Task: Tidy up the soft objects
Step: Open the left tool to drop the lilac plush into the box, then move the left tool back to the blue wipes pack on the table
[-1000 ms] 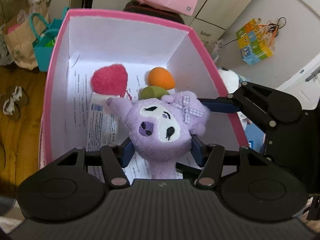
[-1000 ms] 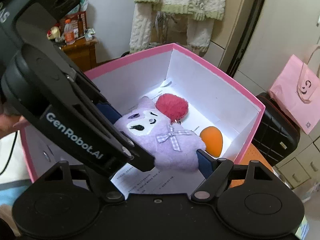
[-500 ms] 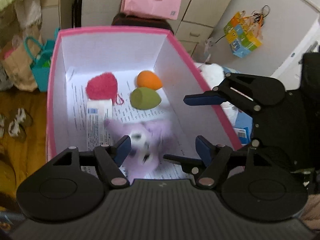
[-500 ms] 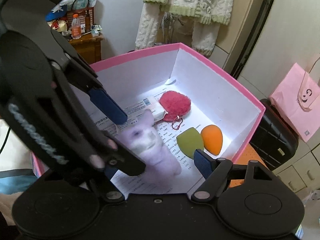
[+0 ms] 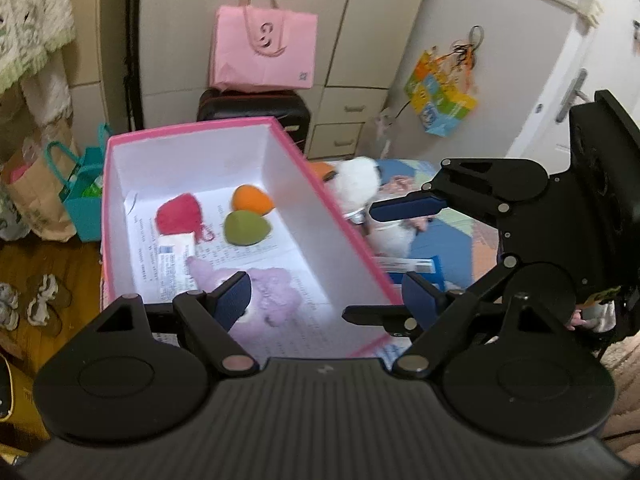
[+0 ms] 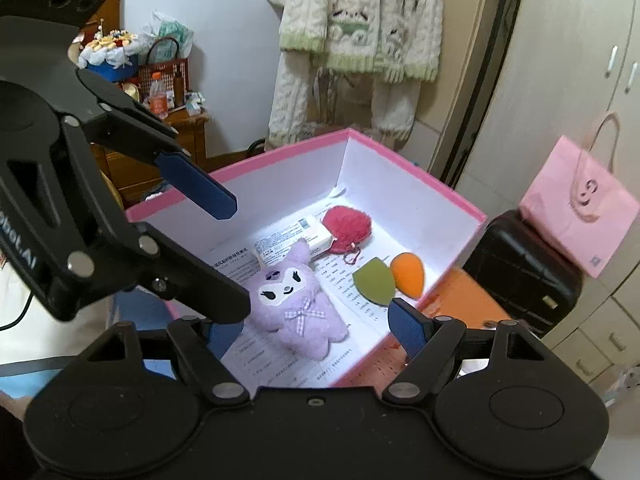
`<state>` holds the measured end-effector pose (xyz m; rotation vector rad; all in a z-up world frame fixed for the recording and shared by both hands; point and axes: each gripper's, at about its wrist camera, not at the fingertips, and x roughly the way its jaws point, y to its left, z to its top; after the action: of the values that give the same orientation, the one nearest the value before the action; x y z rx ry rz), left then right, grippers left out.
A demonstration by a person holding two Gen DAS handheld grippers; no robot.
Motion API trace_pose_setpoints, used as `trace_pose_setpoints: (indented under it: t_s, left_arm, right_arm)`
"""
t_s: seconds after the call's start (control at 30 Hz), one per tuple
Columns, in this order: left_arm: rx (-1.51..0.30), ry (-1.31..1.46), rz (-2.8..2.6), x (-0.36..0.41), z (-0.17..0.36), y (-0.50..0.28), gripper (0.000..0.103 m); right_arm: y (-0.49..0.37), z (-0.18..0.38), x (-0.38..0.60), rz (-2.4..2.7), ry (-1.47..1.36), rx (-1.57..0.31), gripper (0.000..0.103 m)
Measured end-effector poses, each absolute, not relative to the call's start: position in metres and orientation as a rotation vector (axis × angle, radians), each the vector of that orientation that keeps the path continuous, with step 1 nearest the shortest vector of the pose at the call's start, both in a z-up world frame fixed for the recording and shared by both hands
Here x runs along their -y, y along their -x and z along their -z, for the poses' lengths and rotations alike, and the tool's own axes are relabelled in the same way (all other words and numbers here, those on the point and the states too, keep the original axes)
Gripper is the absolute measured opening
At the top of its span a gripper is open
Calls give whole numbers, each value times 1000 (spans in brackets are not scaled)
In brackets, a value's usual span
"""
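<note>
- Left wrist view: the left gripper (image 5: 326,296) hangs over the near end of the pink box (image 5: 340,216), its blue pads spread wide with nothing between them.
- The purple plush (image 5: 268,304) lies on the printed paper (image 5: 280,248) lining the box floor, below and partly behind the left pad, apart from both pads.
- Right wrist view: the right gripper (image 6: 316,330) is also spread wide and bare; the purple plush (image 6: 298,304) lies face up under its gap, nearer the left pad, not touched.
- Farther in lie a green sponge (image 6: 374,282) and an orange sponge (image 6: 408,274) side by side by the right wall, a red pom-pom (image 6: 348,226) and a white packet (image 6: 296,242).
- Bare paper lies between the plush and the near wall; the white walls stand upright on all sides, open at the top.
- Outside the right rim, a white plush (image 5: 358,184) rests on a blue cloth (image 5: 452,252).
</note>
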<state>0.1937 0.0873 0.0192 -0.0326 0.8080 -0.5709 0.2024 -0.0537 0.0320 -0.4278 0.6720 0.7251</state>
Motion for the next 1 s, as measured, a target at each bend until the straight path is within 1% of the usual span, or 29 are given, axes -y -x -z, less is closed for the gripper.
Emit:
trace_pose_setpoints:
  t_s: [0.2, 0.43, 0.67, 1.0]
  left_arm:
    - [-774, 19, 628, -63, -34, -171, 82]
    - [-827, 23, 736, -23, -33, -158, 82]
    - [-847, -66, 803, 27, -19, -149, 82]
    - [-839, -203, 782, 81, 14, -144, 81]
  right_arm:
    - [-170, -52, 90, -716, 390, -626, 83]
    - [-141, -54, 151, -710, 321, -625, 83]
    - [-126, -28, 193, -701, 301, -652, 83]
    - [-134, 24, 216, -723, 293, -684, 85]
